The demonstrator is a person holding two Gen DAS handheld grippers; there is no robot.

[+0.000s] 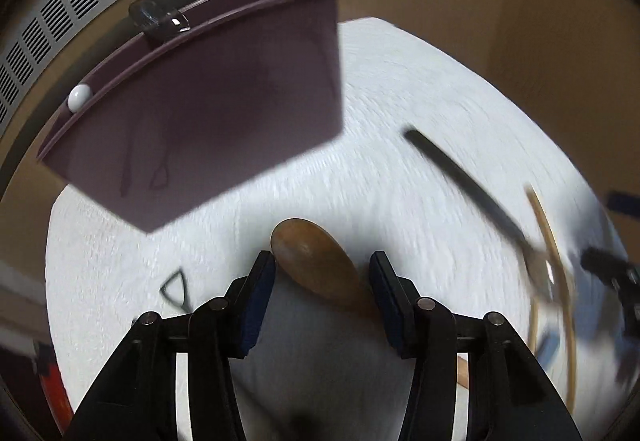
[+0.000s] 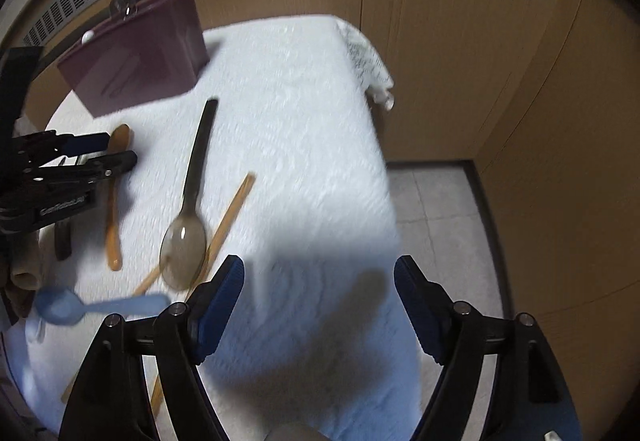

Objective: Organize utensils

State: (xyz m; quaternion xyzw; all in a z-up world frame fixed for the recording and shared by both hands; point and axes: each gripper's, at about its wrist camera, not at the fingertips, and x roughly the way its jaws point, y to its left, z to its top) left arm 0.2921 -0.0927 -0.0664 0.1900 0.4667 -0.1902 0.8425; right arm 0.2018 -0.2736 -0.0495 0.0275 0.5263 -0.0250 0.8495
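Left gripper [image 1: 322, 273] jaws spread around the wooden spoon [image 1: 316, 265] (handle hidden beneath), the right gripper [image 2: 319, 297] jaws spread over blurred white cloth [image 2: 304, 129].

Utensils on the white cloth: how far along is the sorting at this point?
Done: a few utensils already stand in the purple bin. In hand: nothing is gripped; the left gripper has open jaws either side of the wooden spoon, and the right gripper is open and empty. Left: the dark-handled spoon, chopsticks and blue spoon lie loose on the cloth.
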